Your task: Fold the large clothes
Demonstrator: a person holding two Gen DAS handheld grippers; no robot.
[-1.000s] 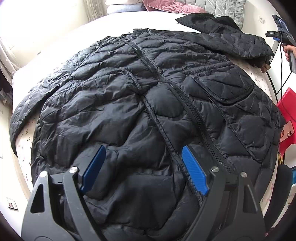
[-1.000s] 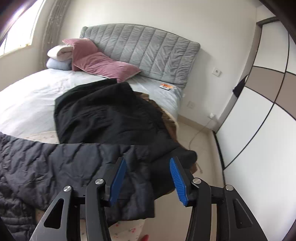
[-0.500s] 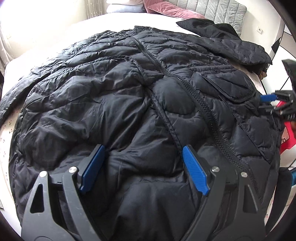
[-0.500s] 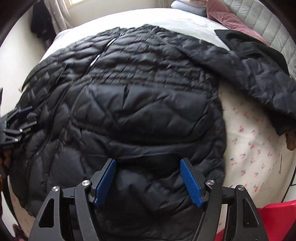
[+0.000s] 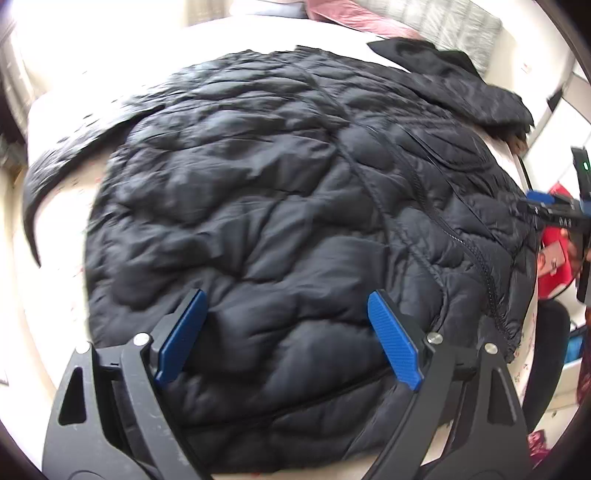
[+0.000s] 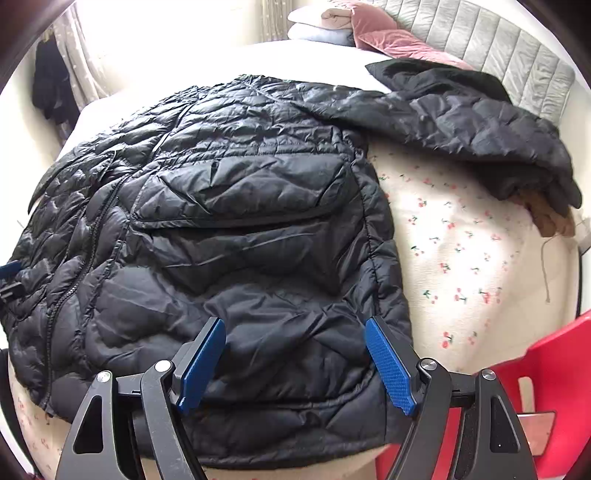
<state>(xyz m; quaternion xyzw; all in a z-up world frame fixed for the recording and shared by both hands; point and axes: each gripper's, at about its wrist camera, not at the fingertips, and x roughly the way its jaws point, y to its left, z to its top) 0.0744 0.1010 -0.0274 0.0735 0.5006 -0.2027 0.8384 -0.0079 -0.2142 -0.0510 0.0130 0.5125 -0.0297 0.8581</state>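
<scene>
A large black quilted puffer jacket (image 5: 280, 206) lies spread front-up on the bed, zipper closed, hem toward me. My left gripper (image 5: 288, 339) is open, hovering over the hem on the jacket's left half. My right gripper (image 6: 295, 365) is open over the hem on the right half, below the chest pocket flap (image 6: 251, 192). One sleeve (image 6: 461, 114) stretches out to the upper right; the other sleeve (image 5: 62, 155) trails off to the left. The right gripper also shows at the right edge of the left wrist view (image 5: 554, 210).
The bed sheet (image 6: 461, 258) is cream with small cherry prints. A red plastic chair (image 6: 546, 369) stands at the bed's near right corner. Pink and white pillows (image 6: 373, 33) and a grey padded headboard (image 6: 498, 48) are at the far end. A brown item (image 6: 554, 218) lies under the sleeve end.
Both grippers have drawn back toward the hem of the jacket. The right one swung from facing the headboard to looking down on the jacket. The left view shifted right, showing more bed on the left.
</scene>
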